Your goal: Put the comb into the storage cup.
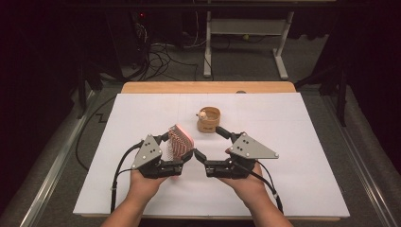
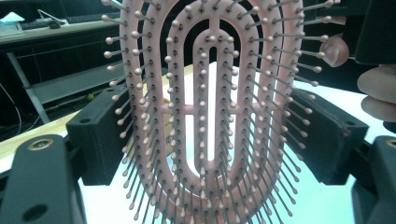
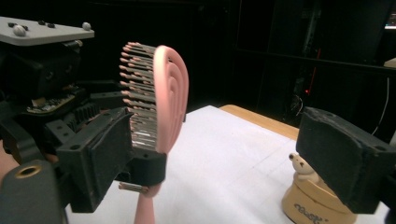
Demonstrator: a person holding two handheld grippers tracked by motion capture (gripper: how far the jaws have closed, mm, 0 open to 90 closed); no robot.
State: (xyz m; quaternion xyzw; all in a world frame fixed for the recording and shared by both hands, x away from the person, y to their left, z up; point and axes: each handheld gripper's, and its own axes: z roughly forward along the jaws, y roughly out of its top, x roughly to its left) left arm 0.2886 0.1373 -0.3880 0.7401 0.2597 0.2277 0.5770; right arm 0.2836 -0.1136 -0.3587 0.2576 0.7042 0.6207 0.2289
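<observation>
Left claw (image 1: 184, 150) grips the pink brush (image 1: 179, 140) upright above the desk (image 1: 142, 113); right claw (image 1: 210, 144), empty and wide, likely takes it next.

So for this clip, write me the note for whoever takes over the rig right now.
Left claw: shut on the pink hairbrush, pads on both edges of its head, head up, handle hanging below, above the white sheet.
Right claw: open, nothing between its jaws, just right of the brush.
Tan wooden ring holder with a small figure stands apart, farther back on the sheet.
Done: brush lifted and held.
Left: probably the right claw takes the brush, perhaps by the handle; where it ends up is unclear.
</observation>
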